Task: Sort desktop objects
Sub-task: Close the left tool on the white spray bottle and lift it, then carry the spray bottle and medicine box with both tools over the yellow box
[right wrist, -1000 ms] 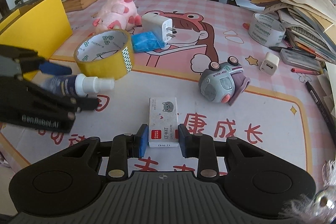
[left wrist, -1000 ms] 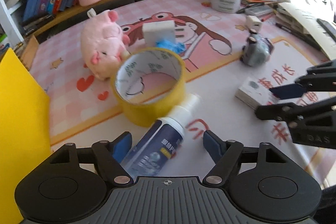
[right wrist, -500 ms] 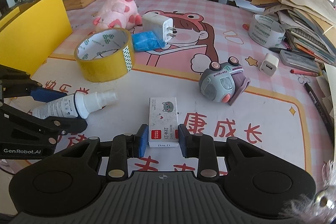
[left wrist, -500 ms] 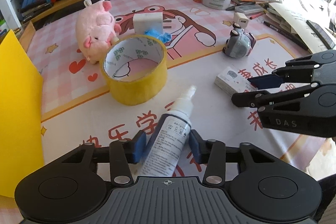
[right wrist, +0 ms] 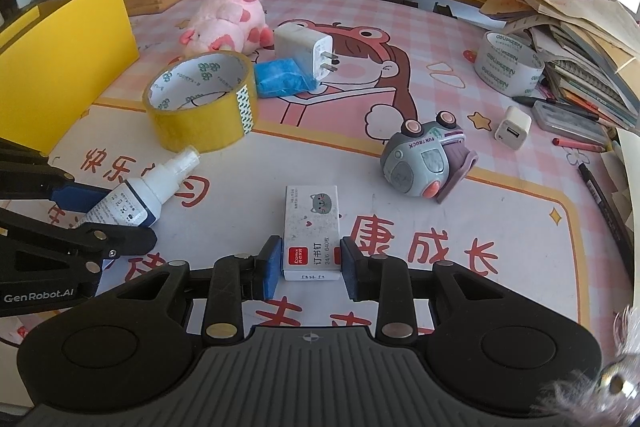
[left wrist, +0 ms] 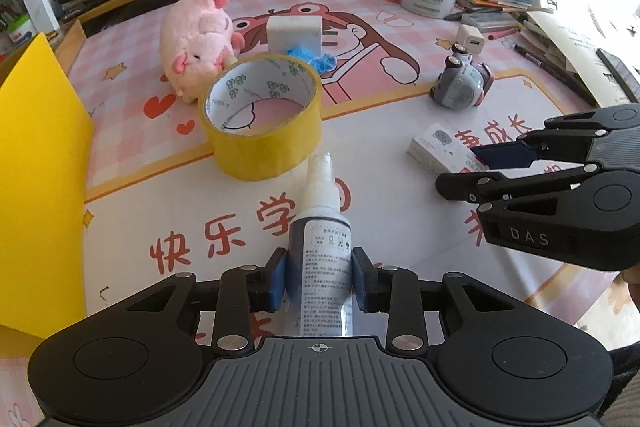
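Both tongs are clamping something: the left gripper [left wrist: 319, 283] is squeezing a spray bottle [left wrist: 322, 247] whose base is running out of sight behind the gripper body, nozzle pointing toward the yellow tape roll [left wrist: 262, 121], while the right gripper [right wrist: 308, 269] is pinching the near end of a staple box [right wrist: 312, 231] lying flat on the desk mat [right wrist: 460, 211]. A yellow bin [left wrist: 36, 179] is being cut off at the left edge. Behind the tape, a blue packet [left wrist: 318, 59] is hiding partly under a white charger [left wrist: 294, 33], beside a pink plush pig [left wrist: 198, 39].
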Tool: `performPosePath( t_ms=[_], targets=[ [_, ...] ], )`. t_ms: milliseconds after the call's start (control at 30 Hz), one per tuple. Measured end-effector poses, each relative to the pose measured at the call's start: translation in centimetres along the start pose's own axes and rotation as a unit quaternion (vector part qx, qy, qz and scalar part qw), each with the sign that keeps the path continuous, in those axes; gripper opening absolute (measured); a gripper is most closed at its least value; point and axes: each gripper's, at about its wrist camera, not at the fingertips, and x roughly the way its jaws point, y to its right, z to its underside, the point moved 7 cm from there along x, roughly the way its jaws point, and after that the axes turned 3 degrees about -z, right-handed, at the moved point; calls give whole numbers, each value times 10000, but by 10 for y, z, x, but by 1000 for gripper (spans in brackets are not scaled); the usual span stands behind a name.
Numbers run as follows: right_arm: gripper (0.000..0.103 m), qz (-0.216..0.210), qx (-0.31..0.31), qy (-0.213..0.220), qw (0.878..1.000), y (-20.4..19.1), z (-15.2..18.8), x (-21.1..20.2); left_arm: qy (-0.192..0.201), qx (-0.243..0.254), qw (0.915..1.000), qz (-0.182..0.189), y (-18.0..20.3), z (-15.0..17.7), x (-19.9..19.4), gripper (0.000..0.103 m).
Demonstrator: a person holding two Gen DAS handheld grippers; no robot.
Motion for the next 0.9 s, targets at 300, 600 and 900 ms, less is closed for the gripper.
performPosePath(
  t_ms=[300, 600, 900],
  targets=[
    [35, -42, -53, 25, 10000, 0, 0, 2, 27, -75, 9999, -92, -1, 7, -4, 33],
    [28, -39, 0, 185, 9998, 0, 2, -1, 127, -139, 9997, -171, 0, 7, -6, 31],
    [27, -14, 292, 333, 9990, -6, -4, -19, 559, -1176, 9908, 358, -18, -2, -33, 31]
  ],
)
